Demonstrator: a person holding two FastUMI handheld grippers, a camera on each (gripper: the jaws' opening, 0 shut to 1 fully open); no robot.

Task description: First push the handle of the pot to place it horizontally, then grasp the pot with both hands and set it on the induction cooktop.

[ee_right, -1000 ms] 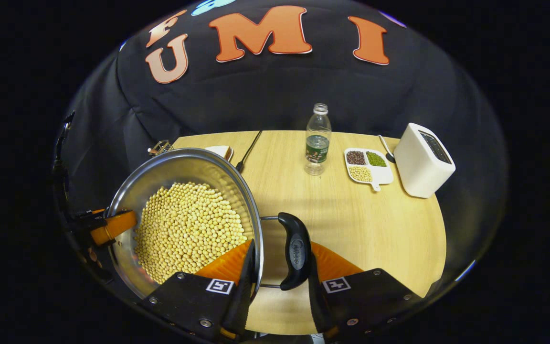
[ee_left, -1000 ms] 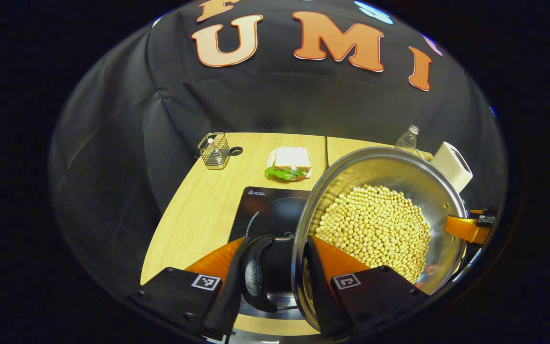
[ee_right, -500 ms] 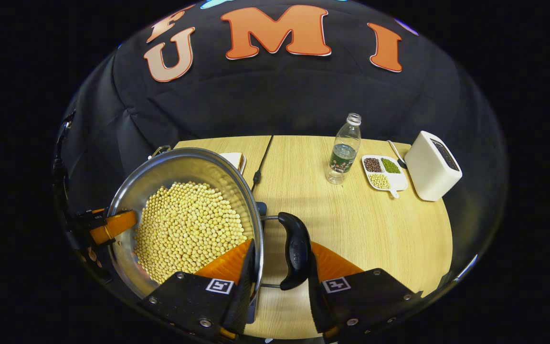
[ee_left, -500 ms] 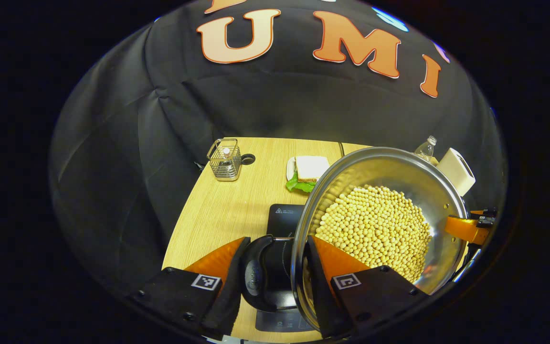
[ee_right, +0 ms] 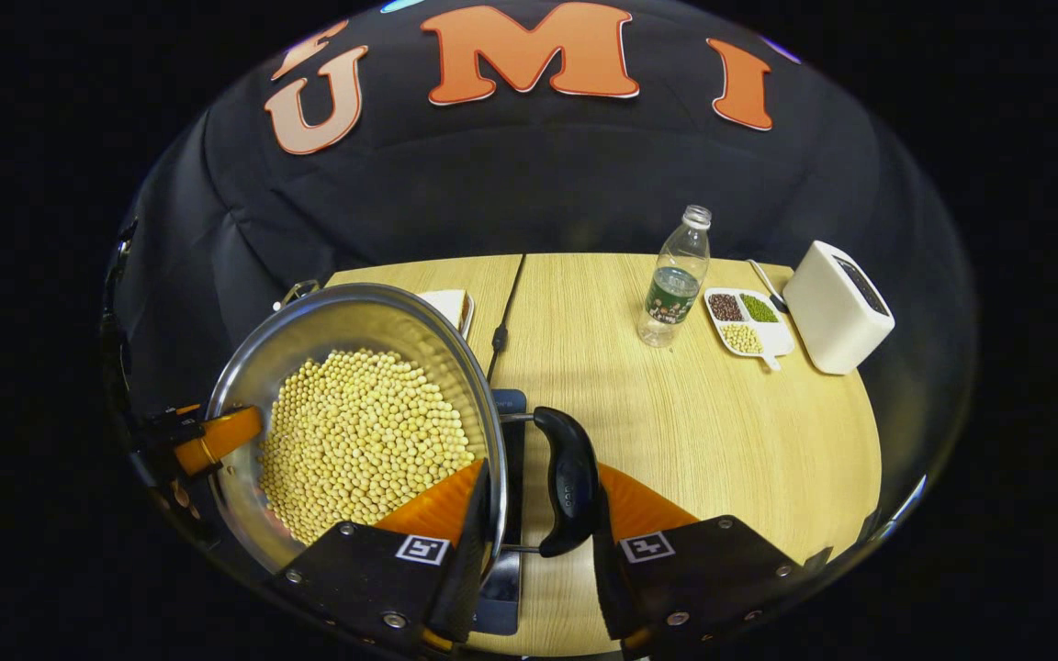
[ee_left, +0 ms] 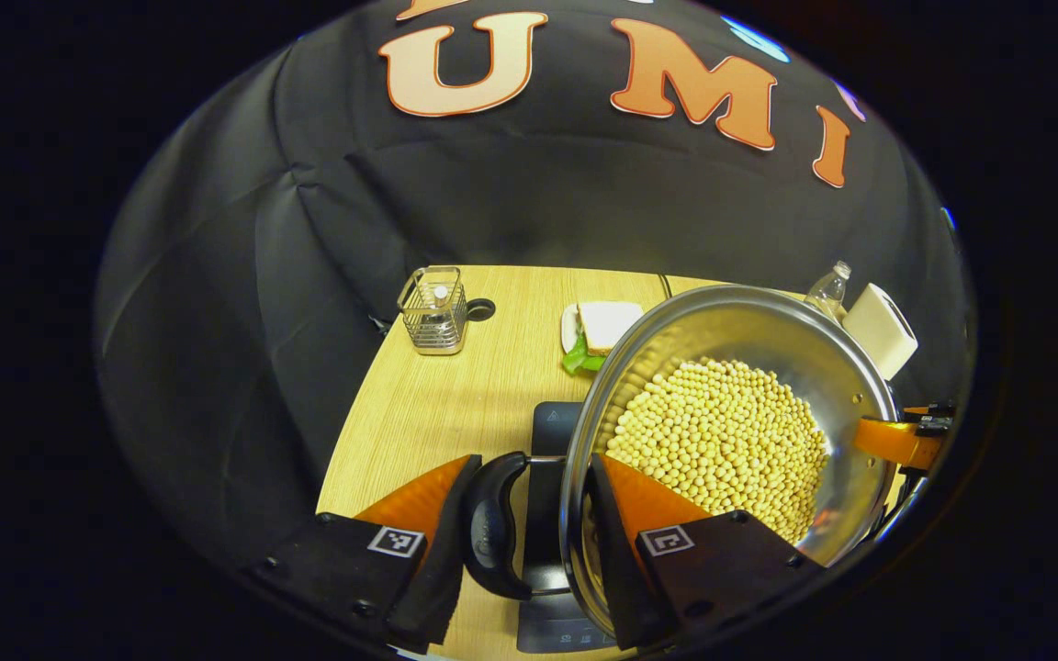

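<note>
A steel pot [ee_left: 731,431] full of yellow beans hangs above the table, held at both side handles. My left gripper [ee_left: 529,542] is shut across the pot's rim and its black left handle [ee_left: 490,528]. In the right gripper view, my right gripper [ee_right: 534,542] is shut the same way on the black right handle [ee_right: 570,482] of the pot [ee_right: 354,422]. The black induction cooktop [ee_left: 549,431] lies on the table under the pot's left side, and a strip of the cooktop [ee_right: 511,459] shows between rim and handle. Each view shows the other gripper across the pot.
A wire basket [ee_left: 433,308] and a sandwich on a plate [ee_left: 604,326] sit at the back left of the wooden table. A water bottle [ee_right: 673,280], a divided dish of beans [ee_right: 748,323] and a white box [ee_right: 837,308] stand at the back right. A black cable [ee_right: 501,317] runs back from the cooktop.
Both grippers have carried the pot sideways across the table, so the cooktop now lies under it. The bottle, dish and white box have shifted right in the right gripper view. Grips are unchanged.
</note>
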